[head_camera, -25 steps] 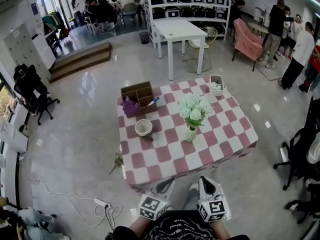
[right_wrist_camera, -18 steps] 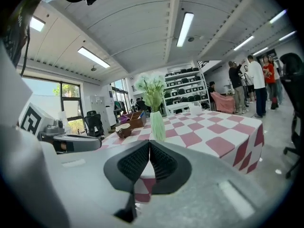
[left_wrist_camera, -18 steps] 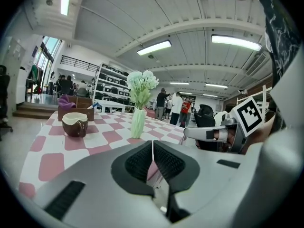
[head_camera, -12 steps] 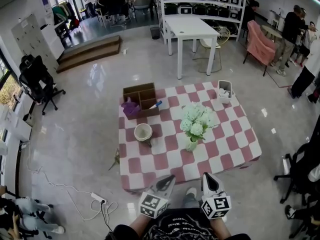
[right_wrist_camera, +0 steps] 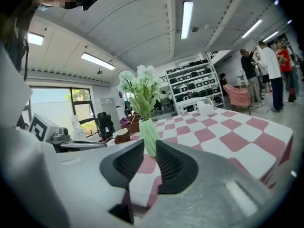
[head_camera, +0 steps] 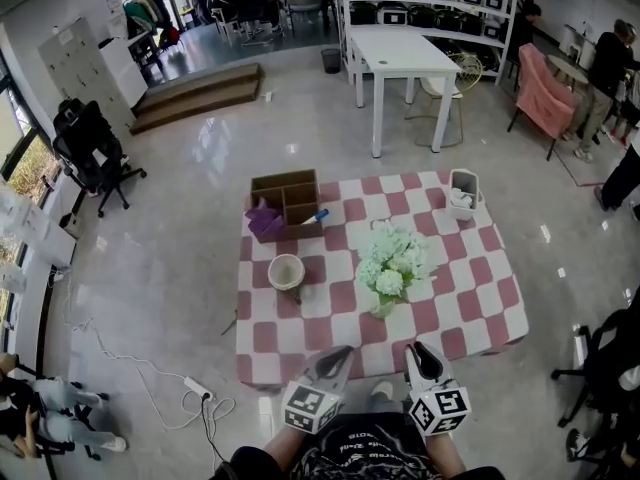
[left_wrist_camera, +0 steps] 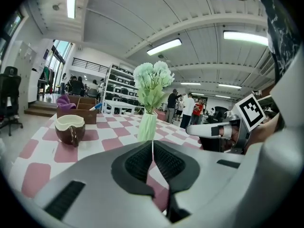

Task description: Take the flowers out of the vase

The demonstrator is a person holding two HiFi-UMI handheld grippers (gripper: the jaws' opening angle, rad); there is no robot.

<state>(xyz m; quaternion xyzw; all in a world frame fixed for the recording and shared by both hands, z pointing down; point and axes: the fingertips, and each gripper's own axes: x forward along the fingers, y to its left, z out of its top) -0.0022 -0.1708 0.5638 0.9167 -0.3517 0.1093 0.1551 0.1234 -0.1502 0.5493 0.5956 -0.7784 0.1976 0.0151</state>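
A: Where are the flowers (head_camera: 392,263)?
B: Upright in vase (head_camera: 381,306), stems vertical, mid counter (head_camera: 480,298), 12 o'clock from both claws.
A: Claws?
B: left claw (head_camera: 338,356) closed, empty; right claw (head_camera: 420,352) narrow, opening, empty.

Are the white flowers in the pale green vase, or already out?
In. The white flowers rise upright from the pale green vase on the checked tablecloth.

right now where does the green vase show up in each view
head view: vase mid-table, under the white flowers, right of the brown bowl
left gripper view: vase at picture centre
right gripper view: vase at picture centre
shared landmark: brown bowl, left of the vase in all three
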